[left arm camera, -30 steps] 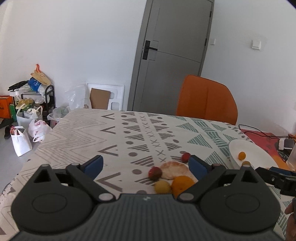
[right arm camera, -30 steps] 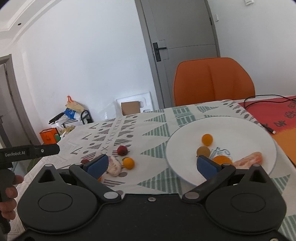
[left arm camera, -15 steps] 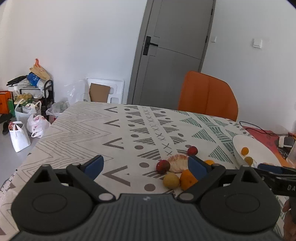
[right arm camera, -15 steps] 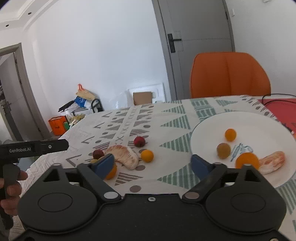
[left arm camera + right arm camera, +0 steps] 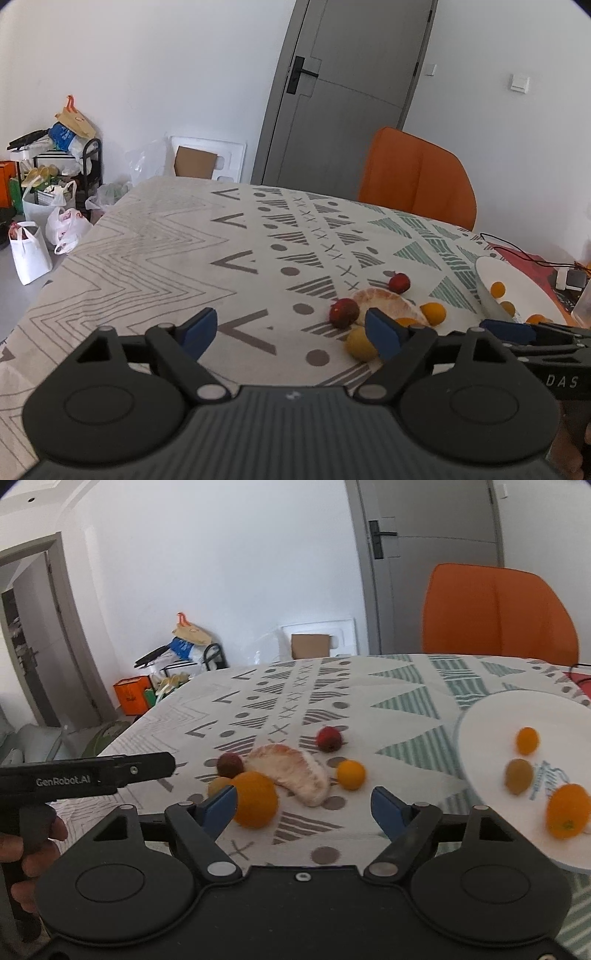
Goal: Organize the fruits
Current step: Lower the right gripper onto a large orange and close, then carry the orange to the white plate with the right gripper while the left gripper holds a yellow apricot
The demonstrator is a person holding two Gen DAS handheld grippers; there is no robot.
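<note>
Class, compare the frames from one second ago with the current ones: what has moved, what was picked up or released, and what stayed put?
The right gripper has swung left, from over the white plate toward the loose fruit, now facing the large orange and pomelo segment. The left gripper shifted slightly. Nothing was grasped or released; both are open and empty. Fruit, plate and tablecloth stayed put.

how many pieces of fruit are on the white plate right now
3 in the right wrist view on the white plate: a small orange one farthest, a brownish one in the middle, a big orange nearest. The frame edge may hide more.
</note>
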